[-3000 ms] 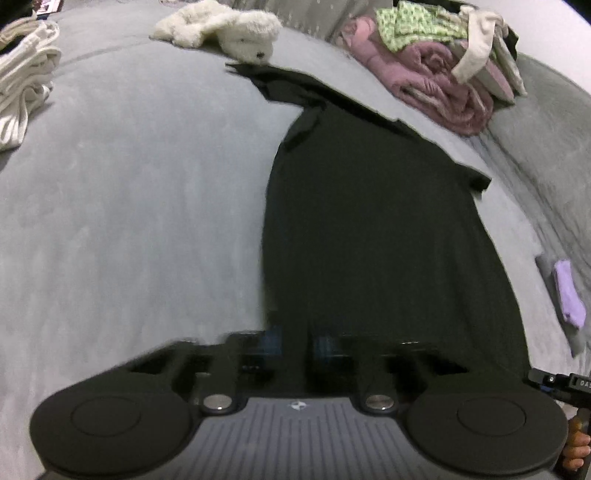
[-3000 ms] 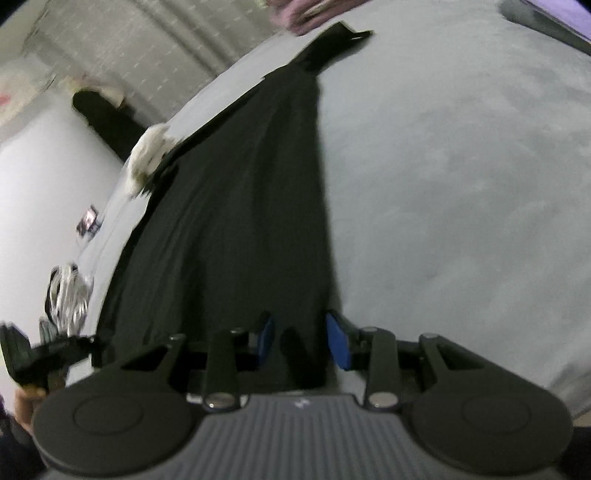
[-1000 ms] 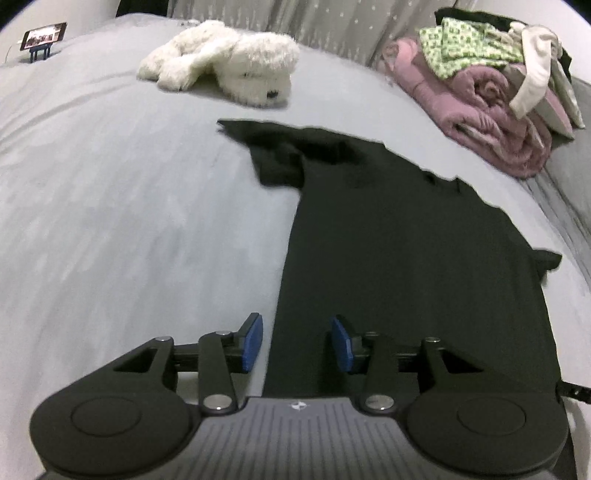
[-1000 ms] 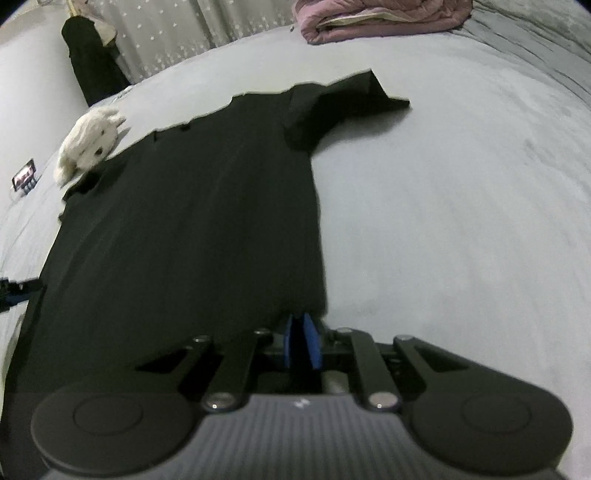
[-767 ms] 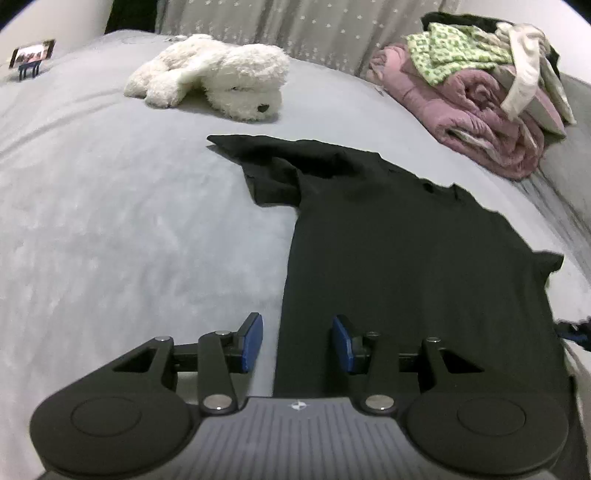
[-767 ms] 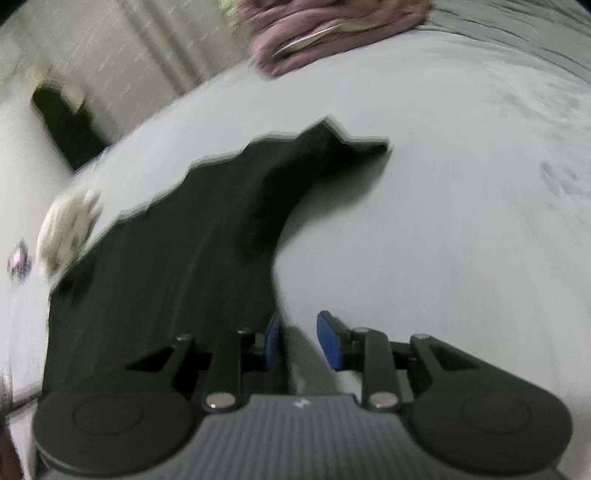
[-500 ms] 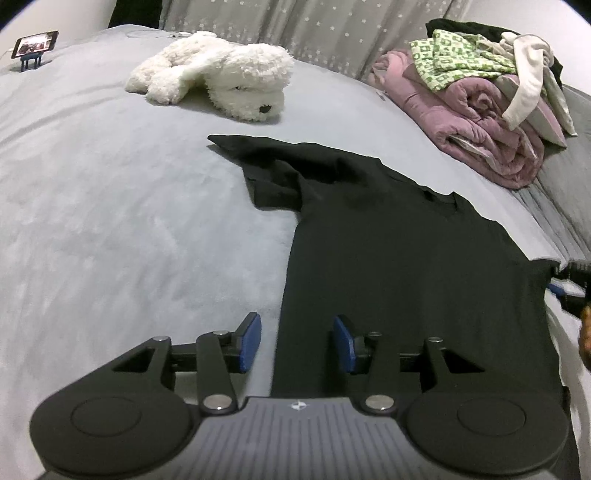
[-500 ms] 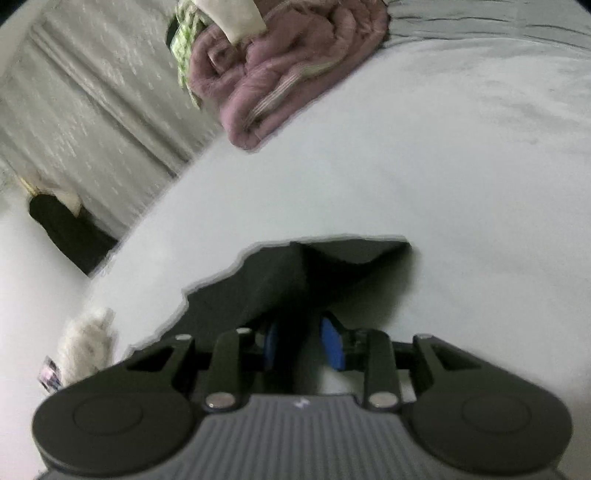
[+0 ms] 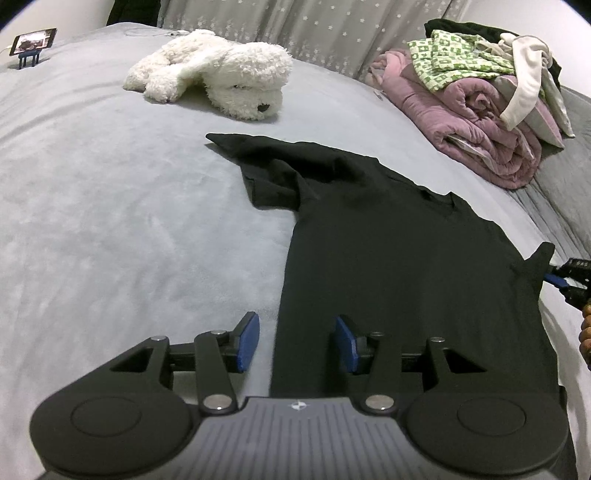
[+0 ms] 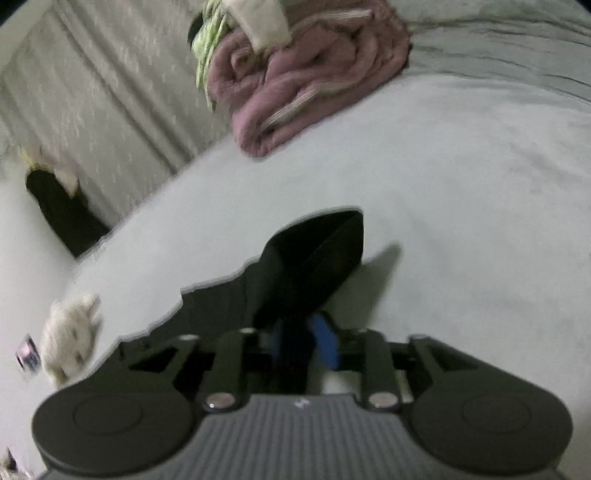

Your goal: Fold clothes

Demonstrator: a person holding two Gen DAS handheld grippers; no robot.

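Left gripper (image 9: 297,345): bottom centre of the left wrist view, blue fingers (image 9: 246,341) spread apart, pressing on nothing; shirt's left hem edge lying between them on the bed.
Right gripper (image 10: 304,341): bottom centre of the right wrist view, fingers (image 10: 327,341) opening, dark sleeve cloth between them; contact with the pads not clear through blur.
Black T-shirt (image 9: 399,254): spread flat on the grey bed (image 9: 110,206), centre to right of frame, collar towards the far side; left sleeve bunched at upper centre, right sleeve raised at the right edge.
Plush dog (image 9: 221,77): white, upper left, well beyond the shirt.
Clothes pile (image 9: 480,107): pink blanket under green and white garments, upper right.
Curtain (image 9: 295,26): along the top edge.
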